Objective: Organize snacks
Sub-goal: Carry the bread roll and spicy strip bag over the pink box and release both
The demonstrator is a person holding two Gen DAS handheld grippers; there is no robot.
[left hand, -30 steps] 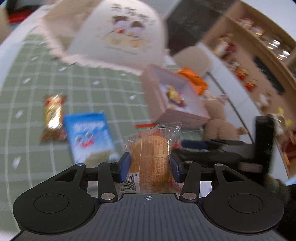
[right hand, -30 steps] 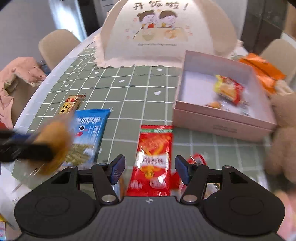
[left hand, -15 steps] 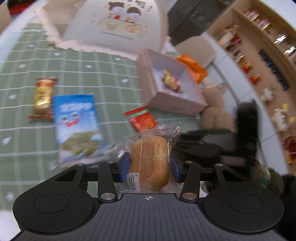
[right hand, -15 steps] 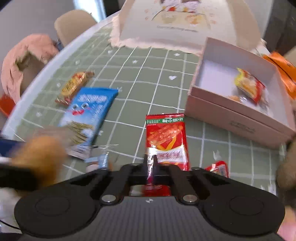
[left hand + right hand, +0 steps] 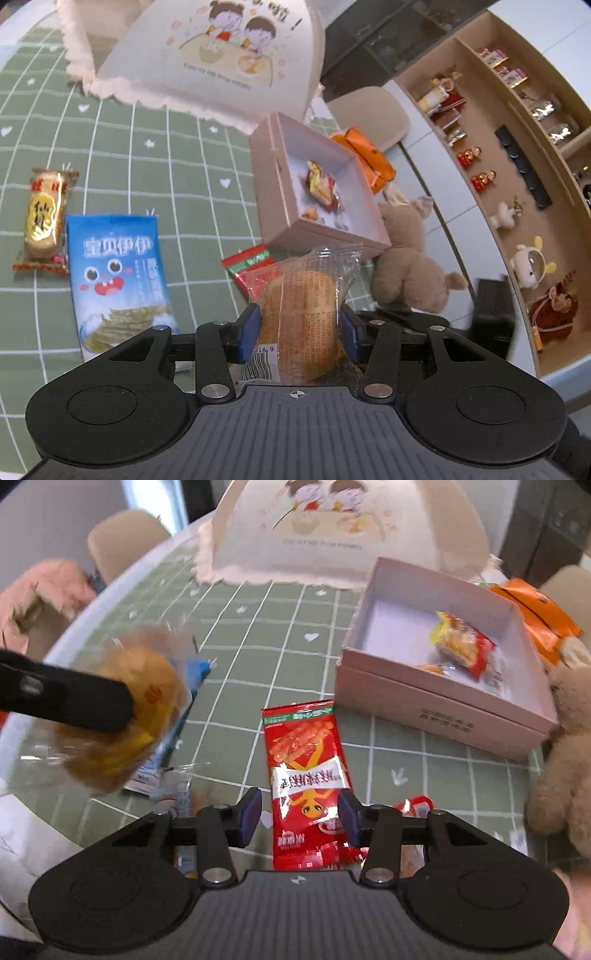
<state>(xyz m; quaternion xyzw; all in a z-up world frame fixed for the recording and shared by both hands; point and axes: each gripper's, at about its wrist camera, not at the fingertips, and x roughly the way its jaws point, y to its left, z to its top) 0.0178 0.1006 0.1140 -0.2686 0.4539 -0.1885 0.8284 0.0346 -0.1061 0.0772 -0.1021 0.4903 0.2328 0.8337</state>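
Note:
My left gripper is shut on a wrapped golden bun, held above the green checked tablecloth short of the pink box. The right wrist view shows that bun and a left finger at the left. My right gripper points down over a red snack packet. Its jaws are opening, with the packet's lower half between the pads and not pinched. The pink box holds a yellow-red snack.
A blue seaweed packet and a gold rice cracker lie at the left. The white food cover stands behind. A plush toy and orange packets sit right of the box. Shelves with figurines line the far right.
My left gripper has carried the bun nearer to the pink box. My right gripper went from open to shut over the red packet's lower end, then spread apart again.

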